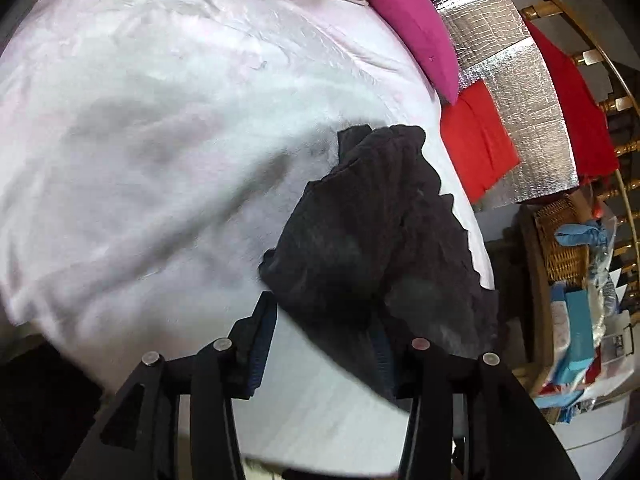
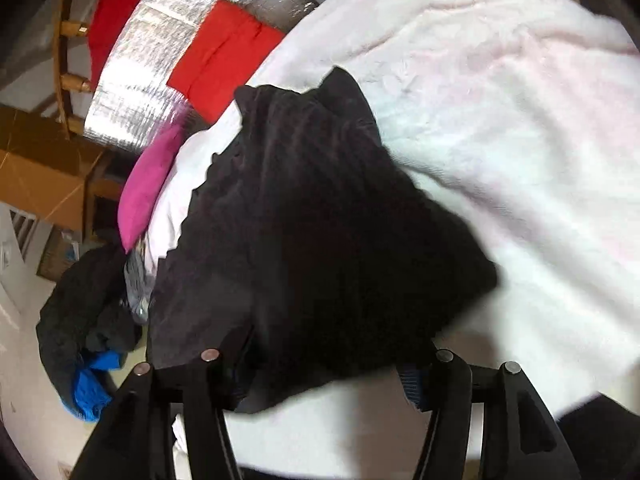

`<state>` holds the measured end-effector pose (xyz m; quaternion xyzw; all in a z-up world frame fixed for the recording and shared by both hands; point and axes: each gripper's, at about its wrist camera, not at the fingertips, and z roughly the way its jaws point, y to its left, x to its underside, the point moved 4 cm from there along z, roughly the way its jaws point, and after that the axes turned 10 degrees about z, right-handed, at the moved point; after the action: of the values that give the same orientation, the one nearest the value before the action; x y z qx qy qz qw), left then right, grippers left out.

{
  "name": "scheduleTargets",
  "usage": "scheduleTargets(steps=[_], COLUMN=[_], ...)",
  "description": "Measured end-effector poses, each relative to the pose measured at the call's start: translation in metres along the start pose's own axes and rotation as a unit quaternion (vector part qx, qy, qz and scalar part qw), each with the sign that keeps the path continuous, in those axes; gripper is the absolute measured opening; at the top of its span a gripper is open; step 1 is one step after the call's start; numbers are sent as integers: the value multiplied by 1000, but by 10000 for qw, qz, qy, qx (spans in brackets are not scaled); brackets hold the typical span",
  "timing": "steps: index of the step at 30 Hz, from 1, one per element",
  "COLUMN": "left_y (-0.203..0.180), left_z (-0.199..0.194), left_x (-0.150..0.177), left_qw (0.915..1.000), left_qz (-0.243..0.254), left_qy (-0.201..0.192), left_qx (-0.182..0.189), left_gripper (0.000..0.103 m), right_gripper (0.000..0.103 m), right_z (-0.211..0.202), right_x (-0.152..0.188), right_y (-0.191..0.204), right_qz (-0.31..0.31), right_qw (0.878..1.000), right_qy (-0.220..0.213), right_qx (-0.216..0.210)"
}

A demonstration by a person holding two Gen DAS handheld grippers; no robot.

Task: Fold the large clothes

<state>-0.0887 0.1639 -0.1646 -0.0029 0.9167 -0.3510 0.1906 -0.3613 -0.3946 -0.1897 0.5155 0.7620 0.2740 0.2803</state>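
A black ribbed garment [image 1: 372, 232] lies crumpled on a bed with a pale pink-white sheet [image 1: 160, 140], near its right edge. My left gripper [image 1: 324, 320] stands open at the garment's near end. The cloth drapes over its right finger, and its left finger [image 1: 260, 328] is bare, with sheet showing in the gap. In the right wrist view the same garment [image 2: 320, 220] spreads over the sheet [image 2: 520, 140] and covers both fingertips of my right gripper [image 2: 326, 360], whose jaws stand wide apart, open.
A magenta pillow [image 1: 408, 28] and a folded red cloth [image 1: 476, 140] lie by a silver foil mat [image 1: 520, 80] beside the bed. A wicker basket [image 1: 560, 240] and boxes stand at the right. Dark and blue clothes [image 2: 84, 312] are heaped on the floor.
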Motion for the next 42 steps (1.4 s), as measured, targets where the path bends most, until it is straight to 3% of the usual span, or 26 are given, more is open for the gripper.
scheduleTargets(steps=[3,6,9,14,18,20,22,24,28,31,33,37,40,42], left_y=[-2,-10,-19,-45,-33,-16,-8,-13,-35,-47,-57,-76,-86,-89], left_z=[-33,-46,-24,38,68,88,94,92,76,63,55,52,55,59], left_x=[-6,-30,-48,-75,-70,-65,-63,-62,-48,-34,-25,-11,-5,-3], left_qw=[9984,9918,9858,9803,9736,9732,9743,9668,9407,9312,9187,8937,8850,8789], left_qz=[312,673,885,1263,1580,1484,1445,1745,2586,2930,3223,3713,3907,4004], left_qy=[-386,-973,-1263,-1161,-866,-449,-407,-503,-720,-853,-978,-1152,-1117,-1068], left_qx=[-283,-480,-669,-975,-1399,-1700,-1677,-1799,-2074,-1996,-2064,-2241,-2273,-2363], left_gripper=[53,63,66,66,66,66,68,68,68,68,68,68,68,68], right_gripper=[63,64,68,68,42,40,38,38,39,40,40,39,39,38], right_z=[-35,-74,-78,4,62,88,103,106,93,65,50,60,99,116], right_x=[4,-11,-34,-62,-78,-87,-95,-101,-95,-80,-66,-49,-57,-67], right_y=[5,26,58,107,120,113,94,92,102,118,129,141,125,116], right_qz=[-558,-1179,-1526,-1844,-1877,-1809,-1592,-1443,-1633,-1869,-2125,-2457,-2197,-1932], right_qw=[9982,9901,9798,9699,9673,9653,9699,9737,9679,9642,9587,9571,9627,9681], right_qy=[27,-647,-1232,-1374,-1319,-1239,-1028,-984,-1116,-1452,-1601,-1269,-778,-635], right_qx=[229,403,396,796,1079,1418,1527,1465,1549,1194,1002,870,1373,1465])
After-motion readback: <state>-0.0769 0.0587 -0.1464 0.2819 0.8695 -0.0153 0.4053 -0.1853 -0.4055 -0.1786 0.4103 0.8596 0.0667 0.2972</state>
